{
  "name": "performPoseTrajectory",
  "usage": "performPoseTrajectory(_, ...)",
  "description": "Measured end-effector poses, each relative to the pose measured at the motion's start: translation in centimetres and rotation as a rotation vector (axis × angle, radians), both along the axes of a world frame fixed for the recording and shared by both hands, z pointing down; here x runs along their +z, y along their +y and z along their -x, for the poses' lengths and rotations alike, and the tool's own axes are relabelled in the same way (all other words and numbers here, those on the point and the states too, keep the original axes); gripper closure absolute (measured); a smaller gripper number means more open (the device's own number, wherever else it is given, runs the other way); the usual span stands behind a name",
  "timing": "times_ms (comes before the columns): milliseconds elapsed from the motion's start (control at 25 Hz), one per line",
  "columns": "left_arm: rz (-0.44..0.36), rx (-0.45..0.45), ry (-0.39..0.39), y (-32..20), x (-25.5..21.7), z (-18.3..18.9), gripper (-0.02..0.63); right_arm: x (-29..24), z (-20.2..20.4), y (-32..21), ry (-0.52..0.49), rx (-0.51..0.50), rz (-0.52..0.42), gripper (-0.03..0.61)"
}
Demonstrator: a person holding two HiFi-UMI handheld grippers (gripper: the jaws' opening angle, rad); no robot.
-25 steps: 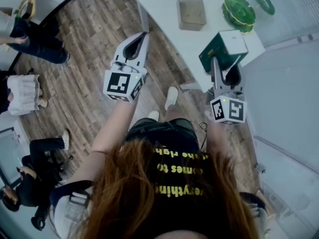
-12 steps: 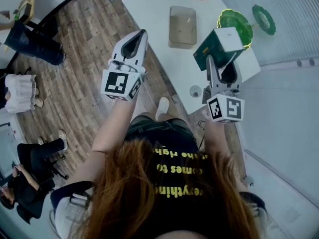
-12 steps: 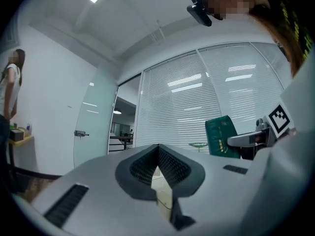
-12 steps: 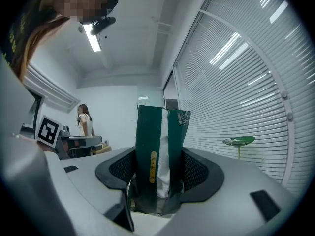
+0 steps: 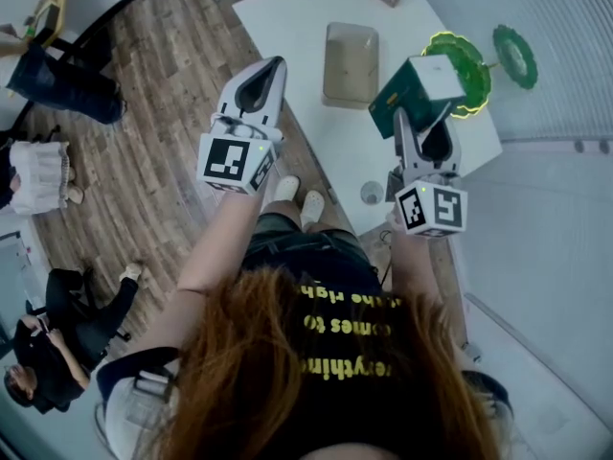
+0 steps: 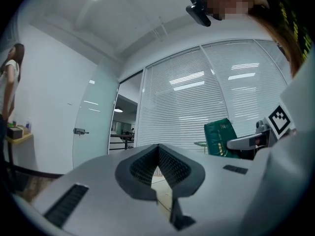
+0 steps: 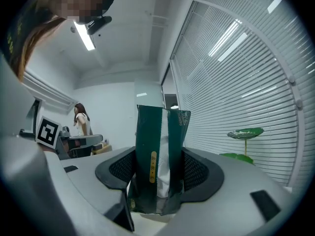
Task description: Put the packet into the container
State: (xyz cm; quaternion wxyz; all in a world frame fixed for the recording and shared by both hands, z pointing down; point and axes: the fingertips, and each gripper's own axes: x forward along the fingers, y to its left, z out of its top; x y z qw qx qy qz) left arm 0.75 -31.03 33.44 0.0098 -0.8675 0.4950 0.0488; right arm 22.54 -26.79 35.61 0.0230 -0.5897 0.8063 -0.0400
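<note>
A green and white packet stands upright between the pads of my right gripper, which is shut on it above the right part of the white table. The container is a translucent tan rectangular box lying on the table, up and to the left of the packet. My left gripper hangs over the table's left edge, beside the container, with its pads meeting at the tips and nothing between them.
Two green leaf-shaped dishes stand at the table's right end. A small round glass sits near the table's near edge. People are on the wooden floor at left. A blind-covered glass wall is on the right.
The person has stepped closer to the table. Both grippers have moved forward over it, and the container now lies nearer to them. The packet stays in the right gripper.
</note>
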Motion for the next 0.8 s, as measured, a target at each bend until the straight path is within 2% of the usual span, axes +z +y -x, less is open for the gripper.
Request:
performPoseTrajectory(320, -0.008, 0.063, 0.009, -3.3, -0.3, -0.2, 0.612, -0.3, 0.7, -2.8, 0.011, 0.046, 0.015, 0.314)
performPoseTrajectory(800, -0.016, 0.087, 0.007, -6.4, -0.5, 0.9, 0.612, 1.8, 2.7, -7.3, -0.005, 0.043, 0.120, 0.314)
